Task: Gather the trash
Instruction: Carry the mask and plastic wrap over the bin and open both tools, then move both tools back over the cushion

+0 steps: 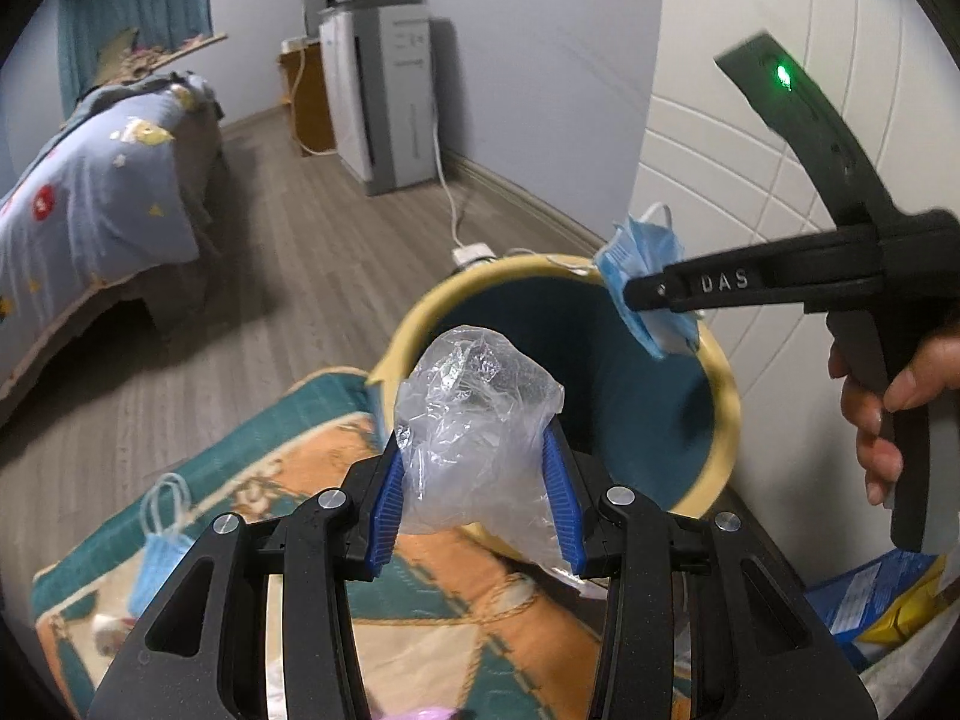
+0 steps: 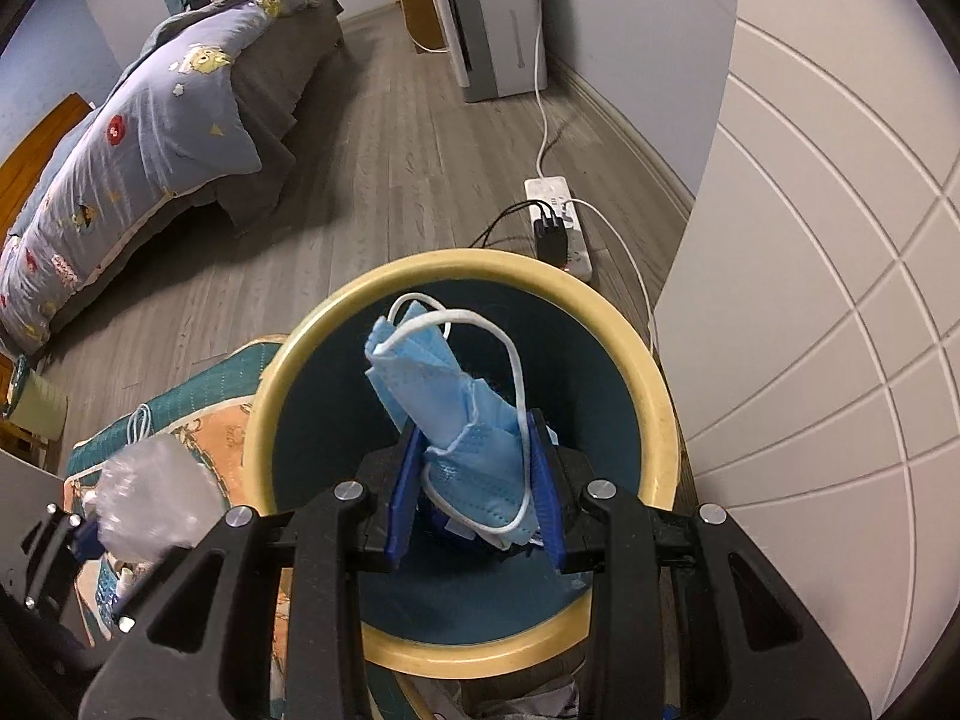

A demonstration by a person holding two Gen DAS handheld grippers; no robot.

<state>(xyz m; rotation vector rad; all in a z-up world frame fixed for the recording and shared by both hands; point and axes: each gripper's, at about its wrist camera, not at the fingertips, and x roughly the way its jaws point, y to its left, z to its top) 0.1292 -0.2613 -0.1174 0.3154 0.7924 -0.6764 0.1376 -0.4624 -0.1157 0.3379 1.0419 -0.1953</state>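
The left gripper (image 1: pixel 477 498) pinches a crumpled clear plastic bag (image 1: pixel 474 420) beside the bin's rim (image 1: pixel 723 384); the right gripper (image 2: pixel 477 501) clamps a blue face mask (image 2: pixel 456 420) (ear loops dangling) above the bin's mouth.

Bin (image 2: pixel 651 396): cream-yellow rim, dark teal inside. Face mask (image 2: pixel 447 414), centre frame: light blue, white ear loops. Plastic bag (image 1: pixel 474 420): clear, colourless. Gripper pads (image 1: pixel 387 504): blue on black arms. Rug (image 1: pixel 252 456), lower left: teal border, orange and cream pattern. Bedspread (image 2: pixel 150 138), upper left: lavender-blue, small cartoon prints. Floor (image 2: pixel 372 180): grey wood planks.
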